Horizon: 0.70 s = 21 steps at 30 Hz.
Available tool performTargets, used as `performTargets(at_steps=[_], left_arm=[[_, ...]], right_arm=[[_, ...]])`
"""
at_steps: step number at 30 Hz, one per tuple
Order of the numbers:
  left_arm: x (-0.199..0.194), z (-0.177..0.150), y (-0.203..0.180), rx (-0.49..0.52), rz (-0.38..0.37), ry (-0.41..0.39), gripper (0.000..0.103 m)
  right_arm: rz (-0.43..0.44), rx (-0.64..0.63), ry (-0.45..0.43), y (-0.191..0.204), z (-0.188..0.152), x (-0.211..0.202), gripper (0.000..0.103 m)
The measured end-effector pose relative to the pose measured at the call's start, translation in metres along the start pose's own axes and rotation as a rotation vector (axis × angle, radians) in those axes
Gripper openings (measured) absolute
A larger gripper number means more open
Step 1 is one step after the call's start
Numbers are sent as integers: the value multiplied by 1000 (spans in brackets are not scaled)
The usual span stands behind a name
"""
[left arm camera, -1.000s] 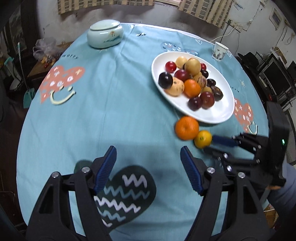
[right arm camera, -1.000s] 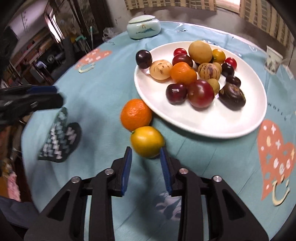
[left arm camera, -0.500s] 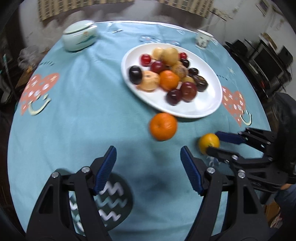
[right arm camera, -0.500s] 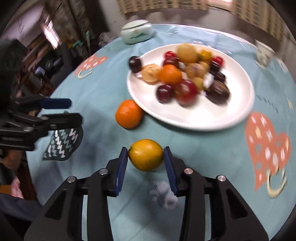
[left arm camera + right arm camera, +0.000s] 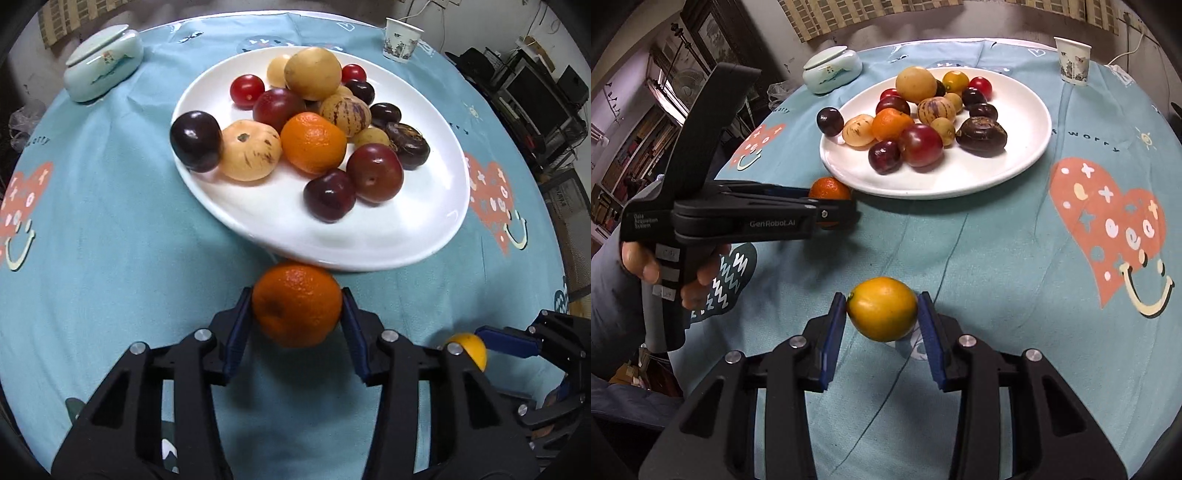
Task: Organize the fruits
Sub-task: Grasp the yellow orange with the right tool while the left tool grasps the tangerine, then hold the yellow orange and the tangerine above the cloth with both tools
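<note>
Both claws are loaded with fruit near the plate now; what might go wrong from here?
The round orange mandarin in the left claw sits against the white oval plate rim; pushing forward may nudge the plate. The smooth yellow-orange fruit in the right claw could slip. Dropped fruit may scatter the pile.

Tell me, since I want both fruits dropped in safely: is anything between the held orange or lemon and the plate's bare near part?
Nothing visible blocks either. The orange in the left gripper sits just before the plate rim; the lemon in the right gripper faces only bare tablecloth. The piled fruits lie farther back.
</note>
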<state>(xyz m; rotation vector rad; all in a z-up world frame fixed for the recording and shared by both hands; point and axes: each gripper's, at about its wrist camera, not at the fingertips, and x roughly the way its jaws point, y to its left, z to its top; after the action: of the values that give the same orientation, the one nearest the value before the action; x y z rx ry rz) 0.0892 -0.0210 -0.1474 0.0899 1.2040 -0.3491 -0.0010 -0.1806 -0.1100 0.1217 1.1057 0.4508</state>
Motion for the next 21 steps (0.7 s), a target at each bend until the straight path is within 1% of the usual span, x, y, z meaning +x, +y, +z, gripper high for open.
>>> performTargets(at_steps=[1, 3, 5, 7, 10, 12, 17, 21], left_arm=[[-1, -1, -1, 7, 9, -2, 47], [-9, -5, -3, 13, -2, -5, 47], [-20, -9, -5, 23, 4, -28, 47], [-33, -14, -10, 45, 31, -46, 47], [-55, -23, -23, 86, 95, -85, 47], [-70, -28, -31, 100, 111, -109, 47], [-96, -35, -42, 118, 120, -146, 47], [-114, -43, -47, 122, 129, -174, 47]], right_arm=[[0, 0, 1, 1, 1, 1, 40], [5, 0, 3, 2, 0, 2, 40], [9, -4, 6, 4, -1, 3, 40], [10, -6, 9, 6, -2, 3, 40], [18, -14, 4, 12, -6, 0, 40], [24, -22, -12, 17, -7, -5, 40], [55, -51, -51, 32, -8, -20, 40], [57, -64, -72, 39, -12, -31, 40]])
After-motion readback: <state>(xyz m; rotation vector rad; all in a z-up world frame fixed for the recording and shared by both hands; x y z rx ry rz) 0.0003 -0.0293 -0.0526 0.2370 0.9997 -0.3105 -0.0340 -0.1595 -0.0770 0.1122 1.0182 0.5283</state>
